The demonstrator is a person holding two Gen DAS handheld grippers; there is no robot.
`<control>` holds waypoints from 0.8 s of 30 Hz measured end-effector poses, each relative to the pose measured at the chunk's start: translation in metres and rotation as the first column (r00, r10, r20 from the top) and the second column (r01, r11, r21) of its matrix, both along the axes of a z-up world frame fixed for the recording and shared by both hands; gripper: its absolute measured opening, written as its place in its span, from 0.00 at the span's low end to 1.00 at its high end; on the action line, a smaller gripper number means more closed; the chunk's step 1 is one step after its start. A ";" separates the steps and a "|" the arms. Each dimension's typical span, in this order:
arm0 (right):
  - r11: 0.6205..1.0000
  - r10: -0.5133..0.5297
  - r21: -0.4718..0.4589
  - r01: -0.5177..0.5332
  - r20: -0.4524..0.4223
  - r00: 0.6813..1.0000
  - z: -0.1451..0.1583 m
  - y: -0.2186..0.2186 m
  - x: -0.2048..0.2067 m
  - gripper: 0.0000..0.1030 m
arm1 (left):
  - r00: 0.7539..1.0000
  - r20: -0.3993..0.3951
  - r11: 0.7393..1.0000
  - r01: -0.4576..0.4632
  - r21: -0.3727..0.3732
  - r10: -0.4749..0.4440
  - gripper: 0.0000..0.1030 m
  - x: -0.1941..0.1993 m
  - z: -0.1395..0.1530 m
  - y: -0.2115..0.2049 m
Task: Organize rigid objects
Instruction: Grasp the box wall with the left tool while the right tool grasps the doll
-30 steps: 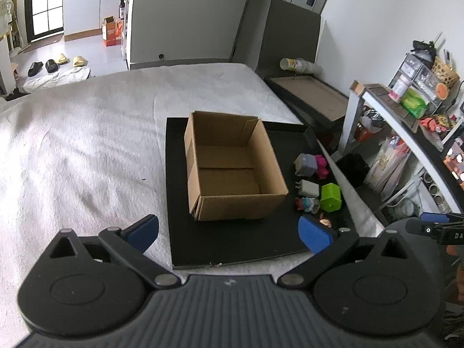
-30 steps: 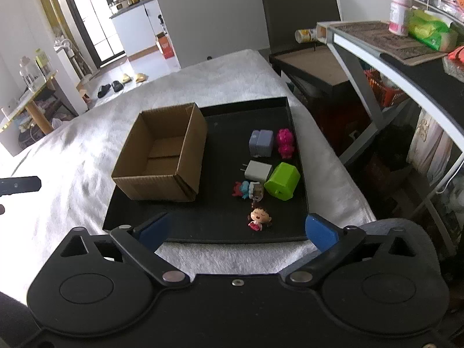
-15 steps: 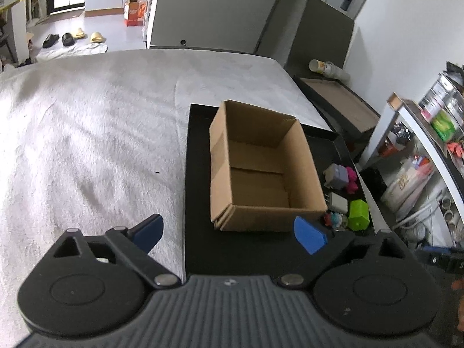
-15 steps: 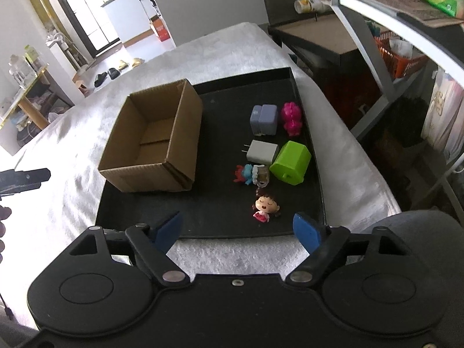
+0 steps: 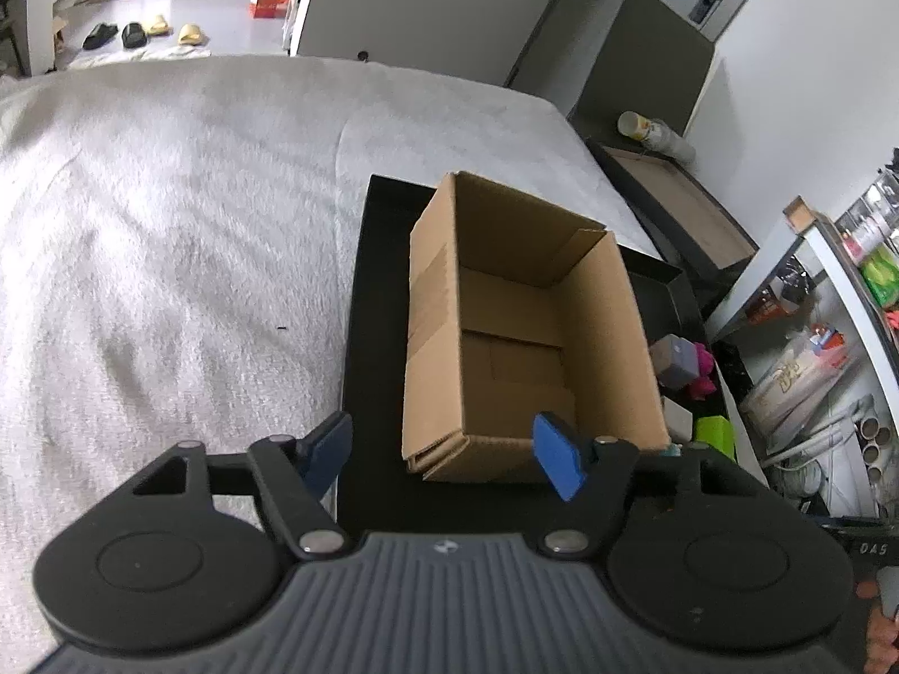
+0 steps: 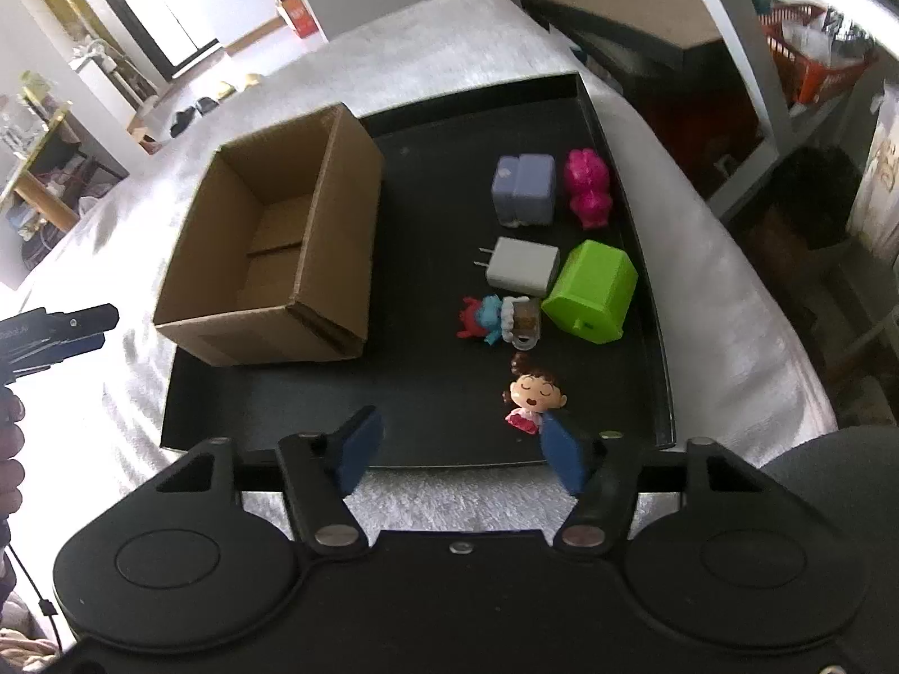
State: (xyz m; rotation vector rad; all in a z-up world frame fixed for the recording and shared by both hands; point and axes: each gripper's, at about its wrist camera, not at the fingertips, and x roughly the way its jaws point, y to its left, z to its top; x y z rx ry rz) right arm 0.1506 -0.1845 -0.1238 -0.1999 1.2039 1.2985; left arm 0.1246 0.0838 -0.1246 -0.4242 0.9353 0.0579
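My right gripper (image 6: 458, 452) hung above the tray's (image 6: 646, 258) near edge, half spread and closing on nothing. My left gripper (image 5: 444, 452) did likewise before the one cardboard box (image 5: 522, 331). Near the tray's right edge lay six items: one doll (image 6: 531, 396), one blue figure (image 6: 486, 317), one white charger (image 6: 522, 267), one green block (image 6: 593, 292), one lilac block (image 6: 525, 188), one pink toy (image 6: 587, 185).

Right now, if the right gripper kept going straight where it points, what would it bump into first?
Probably the bare tray floor just ahead of the right gripper, whose jaws are closing on nothing. The doll sits just beside its right-hand finger, so it might get brushed; depth is unclear.
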 end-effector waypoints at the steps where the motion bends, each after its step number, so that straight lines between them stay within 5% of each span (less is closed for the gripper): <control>1: 1.000 -0.003 -0.009 0.003 0.002 1.000 -0.003 0.003 0.001 0.58 | 1.000 0.001 1.000 0.004 -0.005 -0.004 0.65 0.003 -0.002 0.000; 15: 0.987 0.013 -0.158 -0.014 -0.004 1.000 -0.049 0.052 -0.004 0.58 | 1.000 -0.024 0.998 -0.011 -0.055 0.010 0.59 0.028 -0.037 0.008; 24: 0.969 -0.028 -0.243 0.044 0.070 0.997 -0.072 0.066 0.000 0.59 | 0.999 -0.045 0.998 -0.020 -0.062 0.017 0.59 0.033 -0.042 0.009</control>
